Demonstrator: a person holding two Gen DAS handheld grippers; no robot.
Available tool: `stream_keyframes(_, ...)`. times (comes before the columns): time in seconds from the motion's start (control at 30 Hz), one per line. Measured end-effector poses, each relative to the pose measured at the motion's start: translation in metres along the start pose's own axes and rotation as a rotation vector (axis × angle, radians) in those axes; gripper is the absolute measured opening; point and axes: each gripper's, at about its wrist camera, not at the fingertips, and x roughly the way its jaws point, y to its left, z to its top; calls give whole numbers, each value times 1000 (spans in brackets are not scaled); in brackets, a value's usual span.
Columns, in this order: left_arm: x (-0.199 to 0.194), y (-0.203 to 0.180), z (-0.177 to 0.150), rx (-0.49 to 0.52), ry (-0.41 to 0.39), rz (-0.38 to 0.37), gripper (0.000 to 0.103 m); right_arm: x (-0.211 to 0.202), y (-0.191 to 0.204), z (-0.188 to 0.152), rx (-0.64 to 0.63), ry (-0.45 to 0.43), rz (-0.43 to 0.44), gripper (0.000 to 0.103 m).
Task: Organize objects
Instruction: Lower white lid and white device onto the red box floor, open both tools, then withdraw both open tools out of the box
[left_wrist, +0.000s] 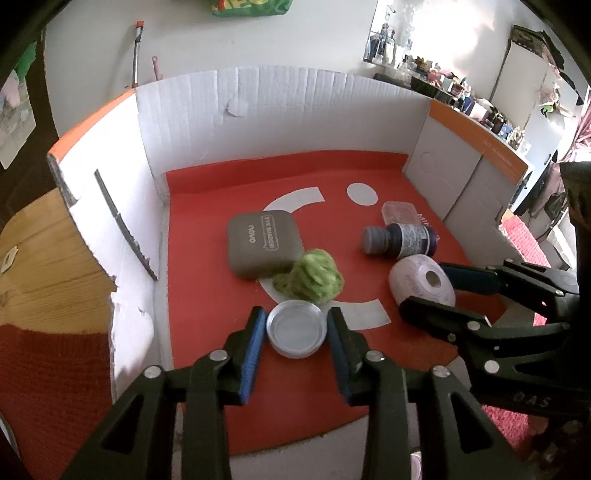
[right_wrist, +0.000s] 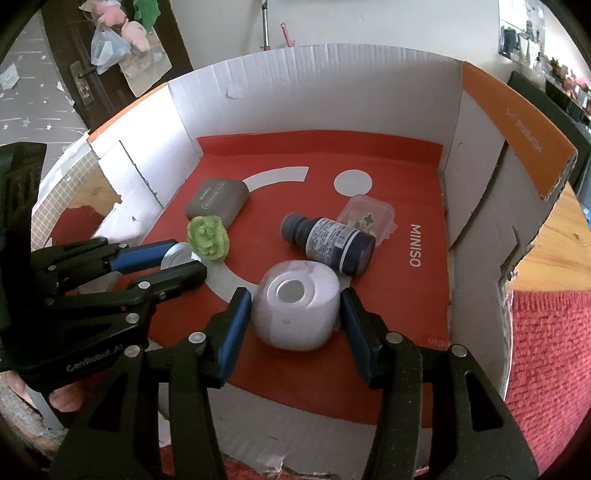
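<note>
Blue-padded and black, the left tongs (left_wrist: 295, 332) are sitting low in the frame of the left wrist view, straddling a shallow silver tin lid (left_wrist: 296, 328); a thin gap is showing on each side of the lid, so the pads are flanking it rather than pressing it. Toward the right edge of that view the right tongs (left_wrist: 428, 291) are reaching in around a pale lilac roll (left_wrist: 421, 284). In the right wrist view the same right tongs (right_wrist: 295, 314) are standing partly open at lower centre, with the roll (right_wrist: 295, 306) lying on its side between the fingers; the pads are just beside its flanks, and a firm grip cannot be told. The left tongs (right_wrist: 181, 258) are showing at the left edge there.

Just beyond the lid a green fuzzy ball (left_wrist: 308, 277) is leaning against a grey eyeshadow case (left_wrist: 264, 242) near the middle. To the right, a dark purple bottle (left_wrist: 400, 240) is lying on its side, touching a small clear plastic box (left_wrist: 400, 212) behind it.

Everything is resting on the red floor of an open cardboard box (left_wrist: 280, 107) with white inner walls and orange rims. A wooden worktop (left_wrist: 48, 258) is showing at the left edge.
</note>
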Motion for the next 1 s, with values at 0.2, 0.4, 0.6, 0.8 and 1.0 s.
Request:
stream_keyframes(0.2,-4,-1,-3,3,-4,4,44,-4,2,-2,2,-10,0,52)
stream_keyframes(0.4,-7,-3,-3,7,-14,11,49,-11,3,-5,-3,-25,-4,60)
stream_keyframes(0.6,-13,-6,-3,16,-32,23,53,-19,4,-8,-2,-42,0,60)
stream_keyframes(0.8,-21,-10,-7,20,-47,19,59,-31,9,-12,-12,-64,6,67)
stream_keyframes(1.0,-31,-9,-12,13,-70,35,67,-43,11,-16,-13,-88,5,73)
